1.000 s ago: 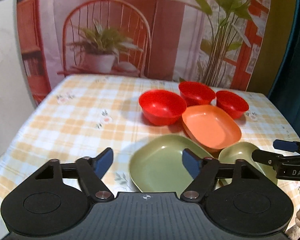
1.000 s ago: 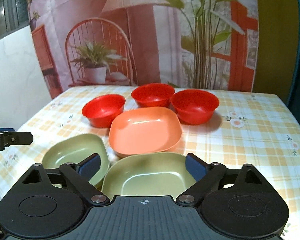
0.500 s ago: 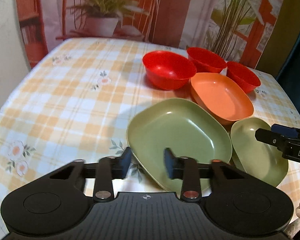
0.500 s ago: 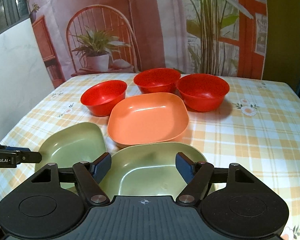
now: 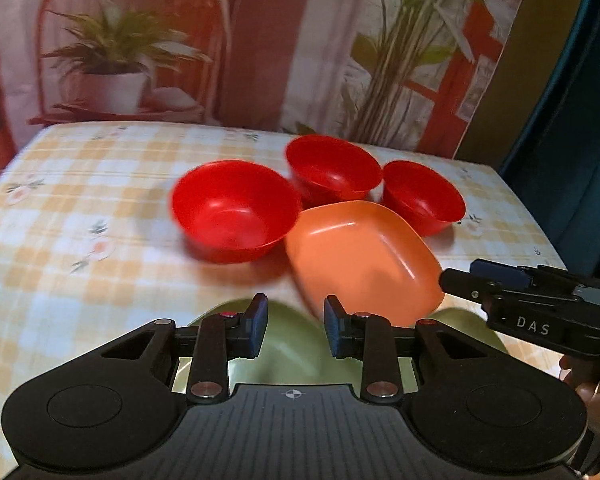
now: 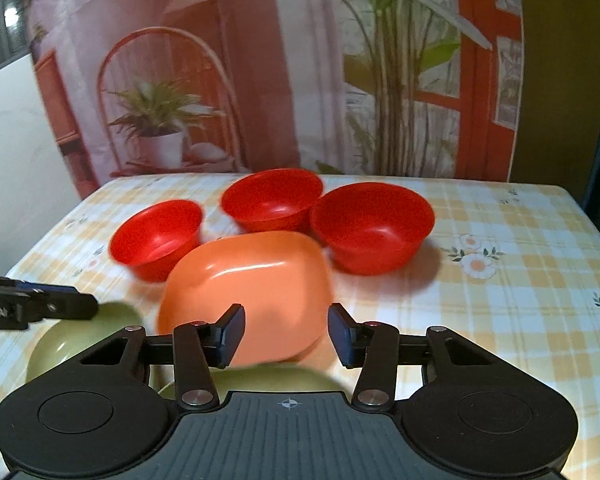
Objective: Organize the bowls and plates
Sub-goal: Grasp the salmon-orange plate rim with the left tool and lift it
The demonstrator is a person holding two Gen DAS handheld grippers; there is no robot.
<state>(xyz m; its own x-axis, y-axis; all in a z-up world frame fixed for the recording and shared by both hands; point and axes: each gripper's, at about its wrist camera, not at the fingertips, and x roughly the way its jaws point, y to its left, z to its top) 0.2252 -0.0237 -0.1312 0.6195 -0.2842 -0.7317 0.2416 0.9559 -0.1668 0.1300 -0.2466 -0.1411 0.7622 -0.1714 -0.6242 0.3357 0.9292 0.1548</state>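
Three glossy round red bowls [image 5: 236, 210]

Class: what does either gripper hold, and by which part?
Nothing visibly: the left gripper and right gripper both show empty gaps between their pads.

Bare tablecloth [image 5: 80, 240] left of bowls [image 5: 236, 212]

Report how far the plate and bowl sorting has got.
Done: nothing stacked. Three red bowls stand separately behind the orange plate. In hand: nothing; the left gripper hovers over a green plate, fingers apart. Left: all stacking.
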